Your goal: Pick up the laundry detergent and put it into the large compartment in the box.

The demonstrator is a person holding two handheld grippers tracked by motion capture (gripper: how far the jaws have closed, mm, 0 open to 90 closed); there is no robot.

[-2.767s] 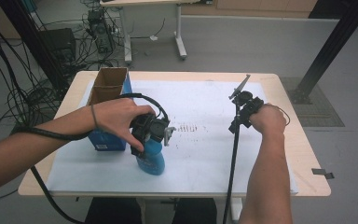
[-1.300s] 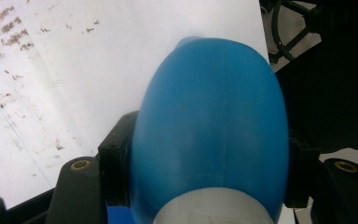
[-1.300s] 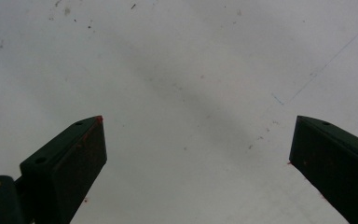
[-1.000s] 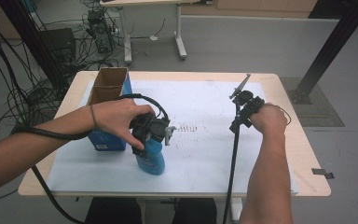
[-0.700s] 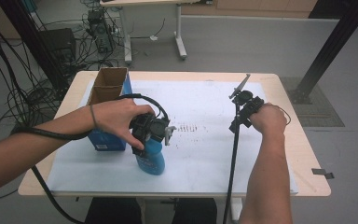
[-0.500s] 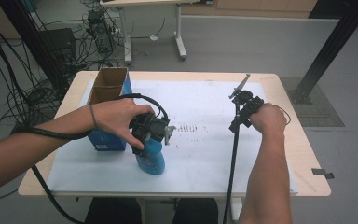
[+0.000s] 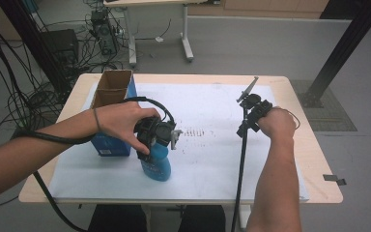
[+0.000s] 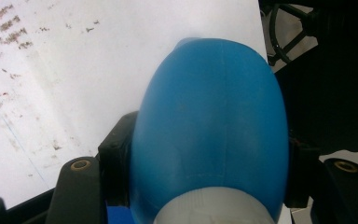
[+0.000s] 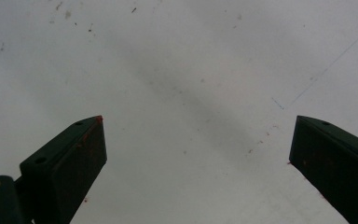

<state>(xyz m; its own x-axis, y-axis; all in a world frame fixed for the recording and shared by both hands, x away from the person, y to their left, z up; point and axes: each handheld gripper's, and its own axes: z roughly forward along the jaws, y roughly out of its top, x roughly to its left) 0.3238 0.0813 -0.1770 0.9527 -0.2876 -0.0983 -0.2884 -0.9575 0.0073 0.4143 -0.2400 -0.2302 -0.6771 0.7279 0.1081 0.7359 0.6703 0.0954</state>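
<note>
The left gripper (image 7: 155, 137) clamps a blue bottle (image 7: 156, 162), hiding its top, beside an open box (image 7: 112, 89) whose inside is unclear; the right gripper (image 9: 198, 158) gapes wide.

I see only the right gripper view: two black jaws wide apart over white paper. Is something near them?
Observer: No. In the high view the right tool hangs over bare white paper, holding nothing.
Operator: And what does the other hand do?
Observer: The left tool is shut on a blue bottle standing on the paper.
Operator: Where exactly does it grip?
Observer: In the left gripper view, its pads press both sides of the bottle's upper body.
</note>
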